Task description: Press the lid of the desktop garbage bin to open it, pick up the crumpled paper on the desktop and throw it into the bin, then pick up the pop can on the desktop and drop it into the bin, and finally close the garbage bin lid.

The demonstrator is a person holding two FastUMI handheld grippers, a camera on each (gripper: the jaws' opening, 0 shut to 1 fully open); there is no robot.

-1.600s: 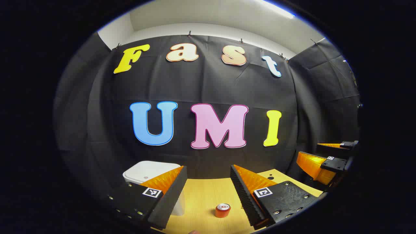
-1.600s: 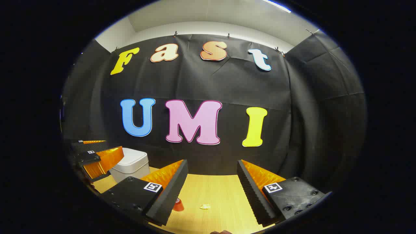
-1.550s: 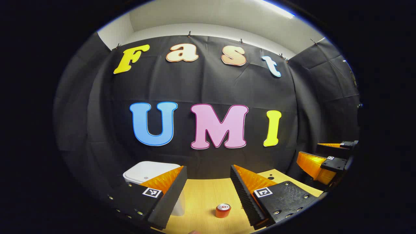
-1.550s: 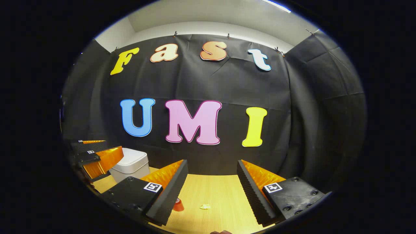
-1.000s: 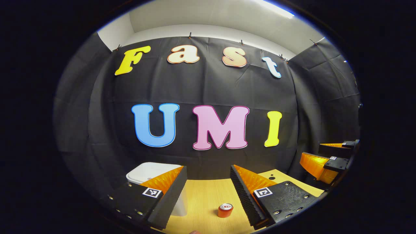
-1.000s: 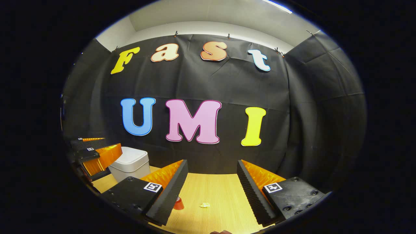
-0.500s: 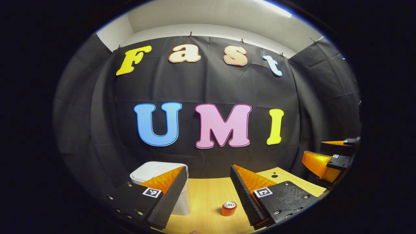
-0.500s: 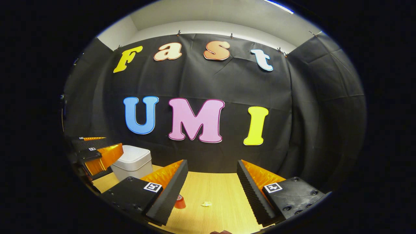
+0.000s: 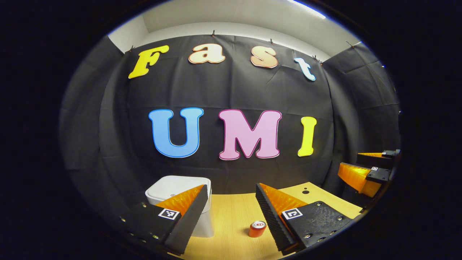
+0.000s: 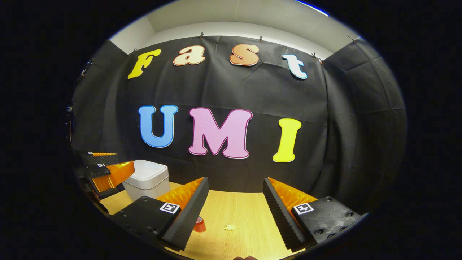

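I see the white bin (image 9: 180, 187) at the back left of the table (image 9: 231, 213), with its lid shut. The pop can (image 9: 257, 229) stands near the middle, and the crumpled paper (image 10: 229, 227) lies just beside it. I think the paper is light and soft, so I can pinch it anywhere. The can looks smooth and round; I would hold its sides. My left gripper (image 9: 231, 216) has jaws spread wide and holds nothing. My right gripper (image 10: 234, 216) is the same.
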